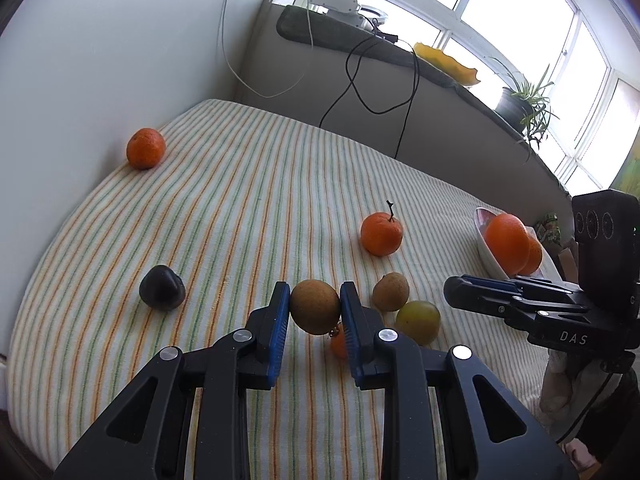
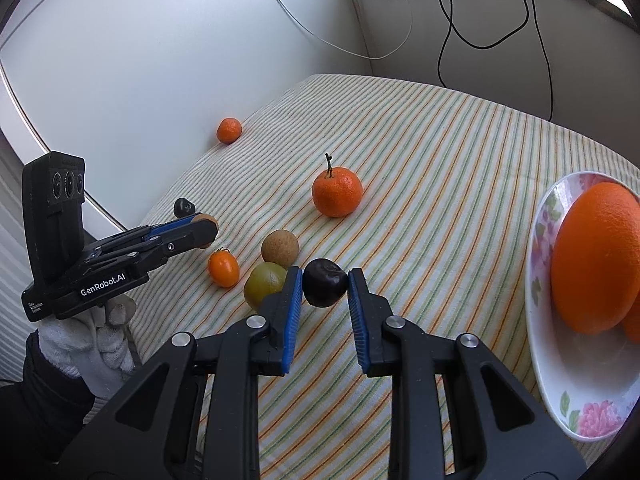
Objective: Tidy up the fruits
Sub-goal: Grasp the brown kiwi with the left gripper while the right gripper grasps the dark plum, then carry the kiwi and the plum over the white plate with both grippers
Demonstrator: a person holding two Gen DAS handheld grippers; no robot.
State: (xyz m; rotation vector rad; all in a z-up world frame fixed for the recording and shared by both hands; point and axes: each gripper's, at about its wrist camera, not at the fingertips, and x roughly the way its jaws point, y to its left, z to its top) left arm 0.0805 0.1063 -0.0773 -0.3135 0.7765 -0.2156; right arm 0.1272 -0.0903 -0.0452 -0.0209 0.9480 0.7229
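Blue pads of the left gripper (image 1: pixel 315 312) clenched on a round brown fruit (image 1: pixel 315 311), lifted above the striped cloth (image 1: pixel 248 200). Right gripper (image 2: pixel 325 290) pinches a dark plum (image 2: pixel 325 288) between its pads. Just left of the right fingers: green fruit (image 2: pixel 264 289), another brown fruit (image 2: pixel 280 248), small orange one (image 2: pixel 223 267). To their right, floral plate (image 2: pixel 560 396) holding a large orange (image 2: pixel 596 256)

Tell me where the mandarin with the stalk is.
The mandarin with the stalk sits alone on the striped cloth in the middle of the right wrist view, beyond the brown fruit and left of the flowered plate.
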